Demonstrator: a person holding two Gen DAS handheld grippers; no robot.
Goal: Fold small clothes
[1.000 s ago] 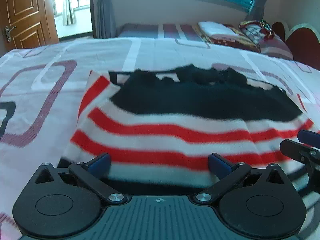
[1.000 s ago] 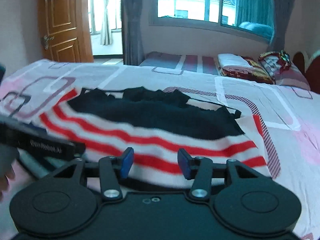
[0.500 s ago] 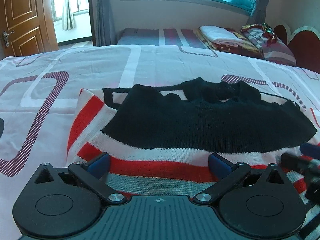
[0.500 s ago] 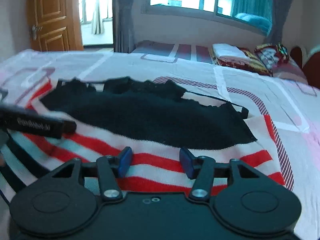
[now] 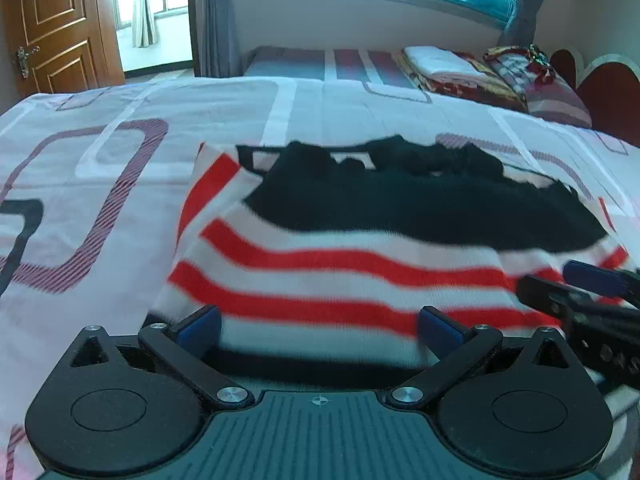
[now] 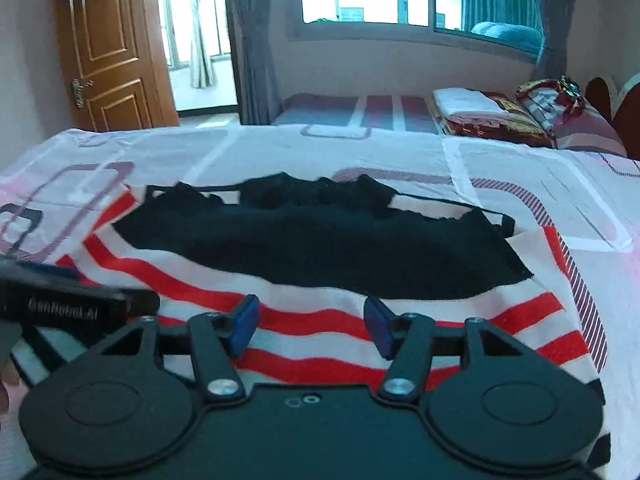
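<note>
Since half a second ago more red stripes of the striped knit garment [image 5: 340,276] are exposed on the bed [image 5: 120,152], both the left hand-held gripper [image 5: 320,330] and the right hand-held gripper [image 6: 310,324] are held gaping above its near hem with nothing between the fingers, and the folding is judged barely begun.

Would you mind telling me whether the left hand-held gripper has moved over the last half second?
Yes. The left hand-held gripper has drawn back toward the striped sweater's near hem, with more stripes showing ahead of it.

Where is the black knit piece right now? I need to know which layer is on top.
In both wrist views the black knit piece lies on the far half of the striped sweater, beyond both open grippers.
</note>
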